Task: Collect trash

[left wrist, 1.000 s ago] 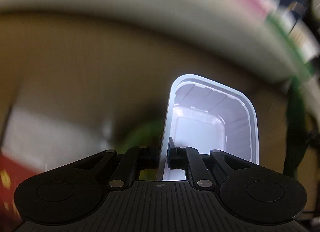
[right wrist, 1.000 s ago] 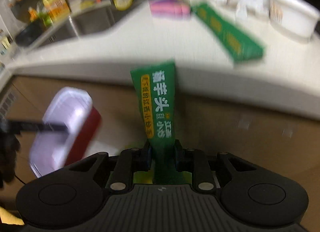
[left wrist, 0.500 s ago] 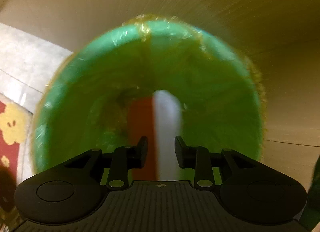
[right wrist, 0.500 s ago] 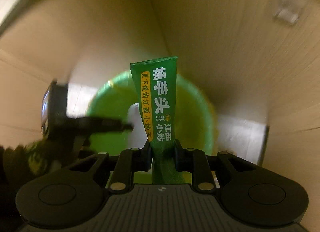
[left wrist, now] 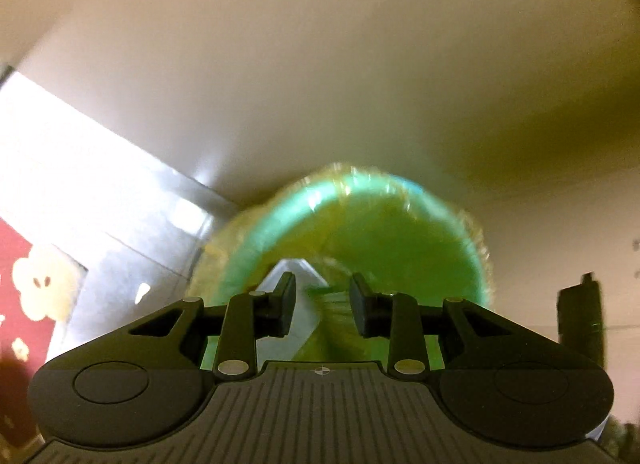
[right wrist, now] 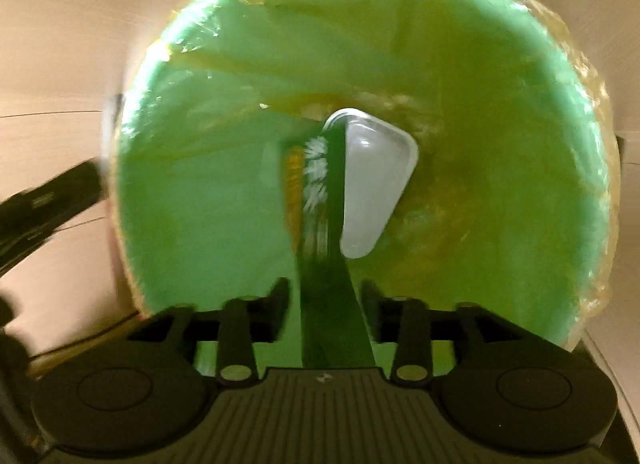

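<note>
I hold my right gripper [right wrist: 325, 306] over the green bin [right wrist: 500, 144], its jaws just parted so the green packet [right wrist: 324, 264] drops beside the white tray [right wrist: 374, 184]. My left gripper [left wrist: 322, 304] hangs open, empty.

green wrapper [right wrist: 320, 192], print blurred, unreadable

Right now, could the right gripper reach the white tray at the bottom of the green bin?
Probably yes. The right gripper points straight into the green bin, whose mouth is wide. Only the green packet, loose between the open jaws, lies across the way to the white tray.
</note>
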